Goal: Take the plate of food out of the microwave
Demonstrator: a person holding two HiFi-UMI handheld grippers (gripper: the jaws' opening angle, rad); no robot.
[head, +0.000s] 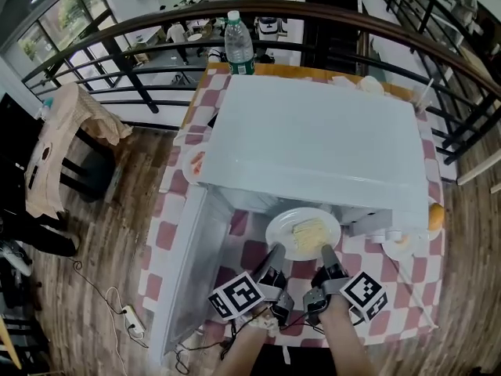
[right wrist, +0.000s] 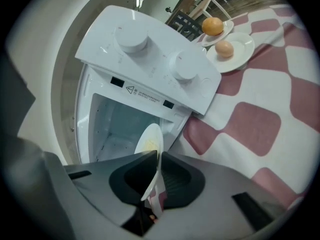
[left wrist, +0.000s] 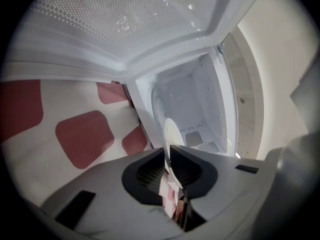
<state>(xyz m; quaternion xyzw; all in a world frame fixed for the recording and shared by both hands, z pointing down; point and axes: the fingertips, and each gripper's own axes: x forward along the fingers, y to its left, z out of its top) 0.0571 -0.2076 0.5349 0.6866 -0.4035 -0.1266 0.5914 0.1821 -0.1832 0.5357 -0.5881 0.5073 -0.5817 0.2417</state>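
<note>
Left gripper and right gripper, each clamped on the near rim of the plate, hold it level at the mouth of the open microwave. Both gripper views show the plate edge-on, pinched between closed jaws: the left gripper on the plate, the right gripper on the plate.

From the head view the pale yellow food sits mid-plate; what kind it is cannot be made out. The left gripper view shows none of it, and the right gripper view only a yellowish smear. The plate's far rim meets the microwave's top edge, which hides the cavity from above. The person's forearms are cut off at the bottom of the head view.

The cavity looks bare and white in the left gripper view. The door stands swung out on the person's left. The control panel, with two round knobs, fills the right gripper view.

On the red-and-white checked worktop, right of the microwave, two small plates sit together: one carries an orange, the other a brownish egg-shaped item. A water bottle stands behind the microwave. A chair draped with cloth stands on the wooden floor to the left.
</note>
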